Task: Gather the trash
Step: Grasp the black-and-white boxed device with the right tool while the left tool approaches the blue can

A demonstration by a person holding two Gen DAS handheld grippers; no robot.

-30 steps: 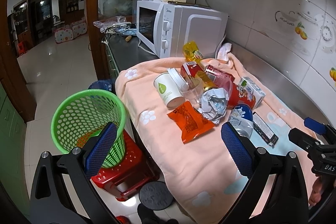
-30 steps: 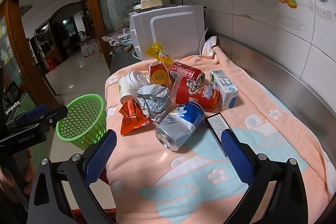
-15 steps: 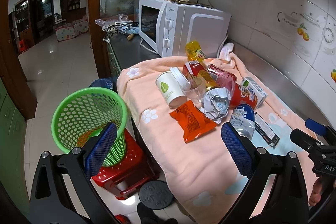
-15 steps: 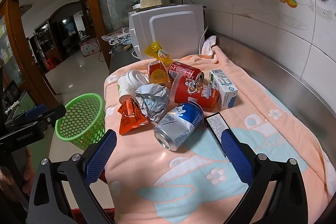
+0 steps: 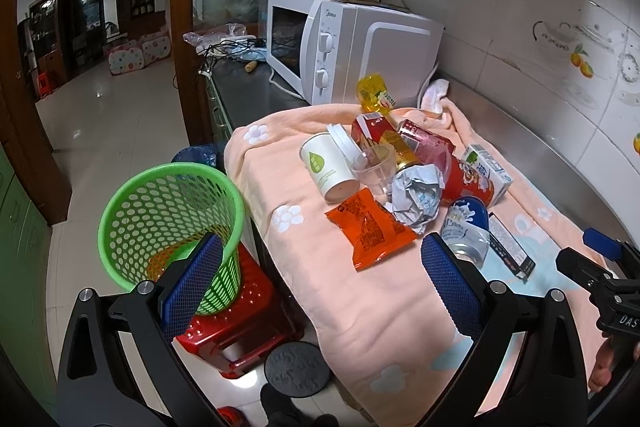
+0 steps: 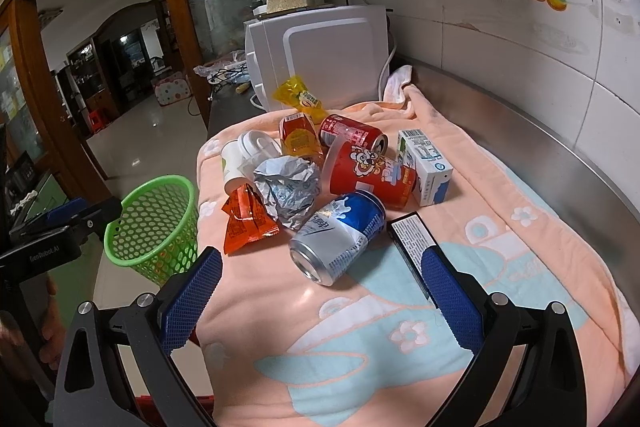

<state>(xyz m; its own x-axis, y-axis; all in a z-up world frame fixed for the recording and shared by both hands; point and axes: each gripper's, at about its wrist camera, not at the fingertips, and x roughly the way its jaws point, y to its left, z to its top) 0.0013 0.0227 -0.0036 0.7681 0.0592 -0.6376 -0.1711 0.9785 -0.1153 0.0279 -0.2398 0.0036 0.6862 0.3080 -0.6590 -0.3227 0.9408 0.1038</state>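
A heap of trash lies on a peach towel (image 6: 400,327): a blue and silver can (image 6: 340,237), an orange snack packet (image 6: 246,221), crumpled foil paper (image 6: 288,189), a red cup (image 6: 370,175), a red can (image 6: 352,135), a milk carton (image 6: 426,165), a paper cup (image 5: 328,171) and a black box (image 6: 412,239). A green mesh basket (image 5: 168,215) stands on a red stool (image 5: 240,323) left of the counter. My left gripper (image 5: 320,283) hangs open between basket and towel. Before the blue can, my right gripper (image 6: 320,299) is open and empty.
A white microwave (image 5: 352,51) stands behind the heap, with a yellow packet (image 5: 374,95) in front of it. A steel counter (image 6: 540,131) and tiled wall run along the right. A round dark disc (image 5: 296,369) lies on the floor by the stool.
Both views have shifted only slightly; the left gripper has edged a little toward the counter. Neither gripper has taken hold of anything.
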